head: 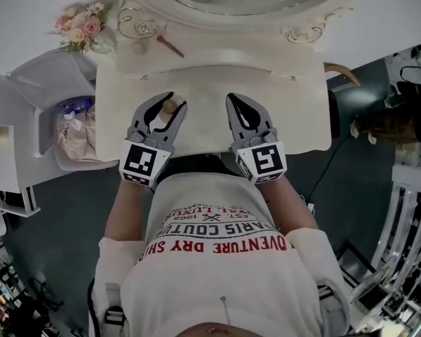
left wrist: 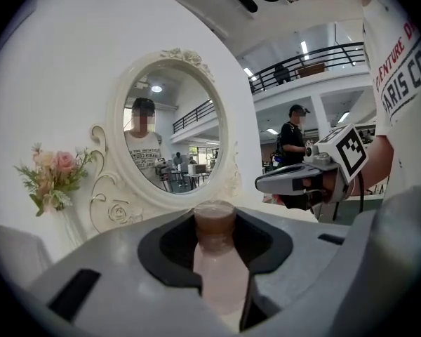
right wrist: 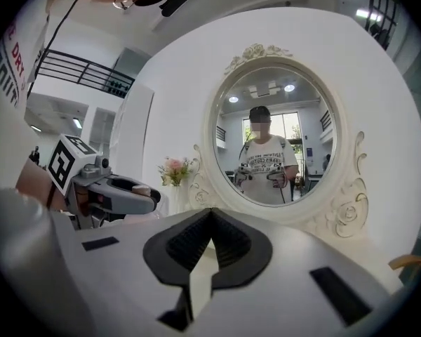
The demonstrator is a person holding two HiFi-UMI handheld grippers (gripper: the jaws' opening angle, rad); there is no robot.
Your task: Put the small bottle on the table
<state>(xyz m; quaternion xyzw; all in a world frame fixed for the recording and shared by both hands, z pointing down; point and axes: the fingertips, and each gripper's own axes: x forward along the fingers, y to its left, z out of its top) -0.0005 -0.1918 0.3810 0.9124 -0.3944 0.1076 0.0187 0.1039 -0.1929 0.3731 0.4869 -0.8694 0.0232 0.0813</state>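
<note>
Jaws of left gripper pinching small bottle, right gripper jaws together, cream table, oval mirror

An oval mirror in an ornate white frame stands beside a pink flower bouquet.

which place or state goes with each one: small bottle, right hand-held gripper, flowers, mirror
1 small bottle
2 right hand-held gripper
3 flowers
4 mirror

a left of the mirror
b clamped in the left hand-held gripper
c empty, jaws shut
d oval, ornate cream frame

Pairs: 1-b, 2-c, 3-a, 4-d
</note>
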